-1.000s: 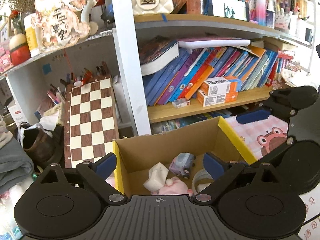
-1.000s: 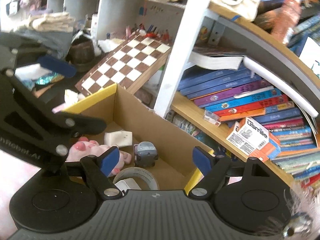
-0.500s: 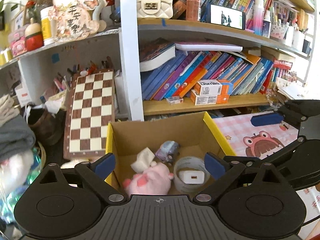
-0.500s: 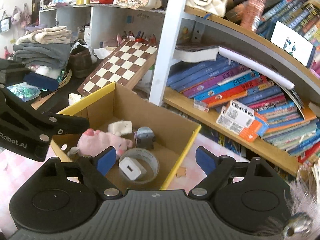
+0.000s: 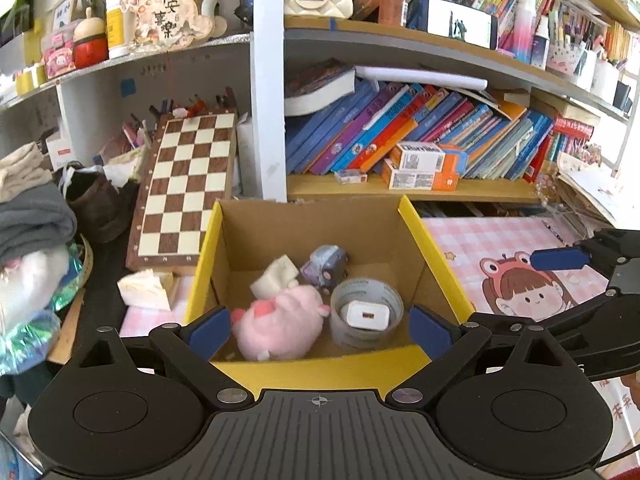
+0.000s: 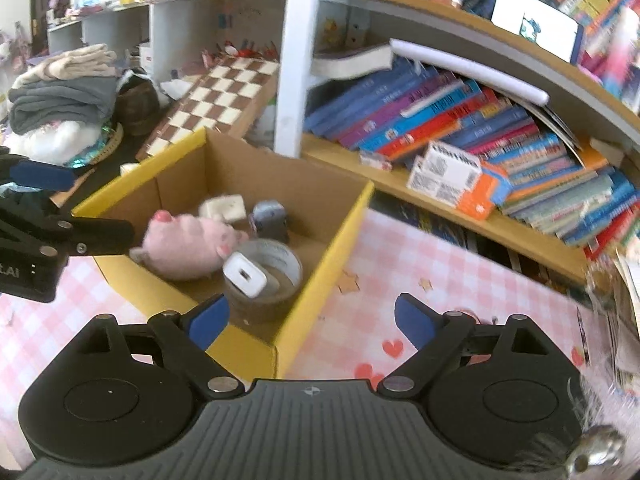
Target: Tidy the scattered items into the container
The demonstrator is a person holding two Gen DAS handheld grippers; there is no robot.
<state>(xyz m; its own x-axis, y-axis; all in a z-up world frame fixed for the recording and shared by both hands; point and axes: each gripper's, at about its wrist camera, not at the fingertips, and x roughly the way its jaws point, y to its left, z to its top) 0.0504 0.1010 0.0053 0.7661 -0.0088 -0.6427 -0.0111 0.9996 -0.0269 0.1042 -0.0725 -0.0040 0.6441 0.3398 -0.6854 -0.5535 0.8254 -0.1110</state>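
A yellow-rimmed cardboard box sits on the pink checked mat. Inside lie a pink plush pig, a tape roll with a white charger in it, a small grey toy car and a white block. My left gripper is open and empty above the box's near rim. My right gripper is open and empty over the box's right corner; it also shows at the right of the left wrist view.
A bookshelf of books stands right behind the box. A chessboard leans at the back left. Folded cloths and a white tissue wad lie to the left. The pink mat stretches to the right.
Both grippers have pulled back and up from the box, staying open. The box contents now show fully, unchanged in place.
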